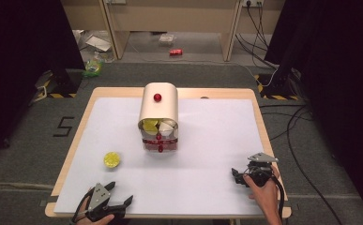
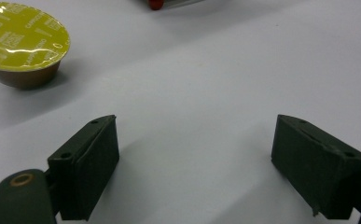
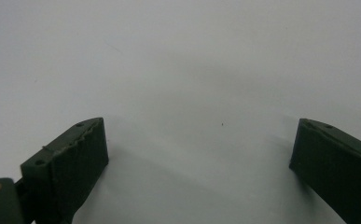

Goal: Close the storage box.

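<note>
**A:** Where is the coffee capsule?

**B:** The yellow-lidded coffee capsule (image 1: 112,160) sits on the white table sheet (image 1: 207,140), left of centre in the high view and a little below the middle of the frame. In the left gripper view it (image 2: 23,43) is in the upper left corner, foil lid up, with printed lettering on the foil and a brown cup beneath.

**A:** And the left gripper?

**B:** The left gripper (image 1: 121,194) is at the bottom left of the high view, held in a hand at the table's near edge. Its jaws stand wide apart, with bare sheet between them. The capsule lies near it, up and to the left, not touching.

**A:** The right one?

**B:** The right gripper (image 1: 236,176) is at the lower right of the high view, with a hand (image 1: 263,190) around it. In its own view both black jaws rise from the bottom corners, spread wide, nothing between them but white sheet.

**A:** What is in the centre?

**B:** A beige capsule dispenser (image 1: 159,117) with a rounded top and a red knob (image 1: 157,97), at the middle of the frame. Its lower opening shows yellow and white capsules, with red fittings below. It stands well apart from both grippers; the loose capsule lies to its lower left.
</note>
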Motion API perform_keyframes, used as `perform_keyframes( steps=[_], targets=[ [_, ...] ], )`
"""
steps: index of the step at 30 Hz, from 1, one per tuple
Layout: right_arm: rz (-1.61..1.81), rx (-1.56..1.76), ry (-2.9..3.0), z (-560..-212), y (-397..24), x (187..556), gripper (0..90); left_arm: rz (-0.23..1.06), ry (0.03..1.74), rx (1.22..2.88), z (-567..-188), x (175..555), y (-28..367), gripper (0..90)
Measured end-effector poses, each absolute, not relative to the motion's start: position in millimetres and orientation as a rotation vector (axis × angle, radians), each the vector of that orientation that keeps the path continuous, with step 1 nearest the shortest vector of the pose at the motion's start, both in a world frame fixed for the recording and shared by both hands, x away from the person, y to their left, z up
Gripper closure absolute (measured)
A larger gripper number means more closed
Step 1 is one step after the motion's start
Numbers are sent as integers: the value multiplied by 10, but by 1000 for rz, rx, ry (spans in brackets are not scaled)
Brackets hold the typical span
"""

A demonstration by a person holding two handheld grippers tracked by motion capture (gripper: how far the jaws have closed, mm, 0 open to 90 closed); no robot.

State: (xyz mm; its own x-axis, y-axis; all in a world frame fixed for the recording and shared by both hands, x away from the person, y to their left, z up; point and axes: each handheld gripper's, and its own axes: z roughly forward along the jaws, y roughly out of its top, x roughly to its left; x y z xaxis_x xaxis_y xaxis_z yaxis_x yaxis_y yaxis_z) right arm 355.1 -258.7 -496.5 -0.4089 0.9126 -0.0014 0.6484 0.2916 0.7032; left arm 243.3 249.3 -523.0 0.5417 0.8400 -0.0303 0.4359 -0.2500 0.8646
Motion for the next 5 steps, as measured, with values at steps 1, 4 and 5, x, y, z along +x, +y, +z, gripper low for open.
perform_keyframes(
  steps=[1, 4, 5],
  targets=[
    [888, 1400, 2162, -4965, -2586, 3550, 42, 563, 1044, 1877, -5231, 2433, 2494, 141],
    [889, 1402, 2162, -4964, -2587, 3551, 42, 562, 1045, 1876, -5231, 2434, 2494, 141],
    [889, 1402, 2162, -4964, -2587, 3551, 42, 562, 1045, 1877, -5230, 2434, 2494, 141]
  ],
)
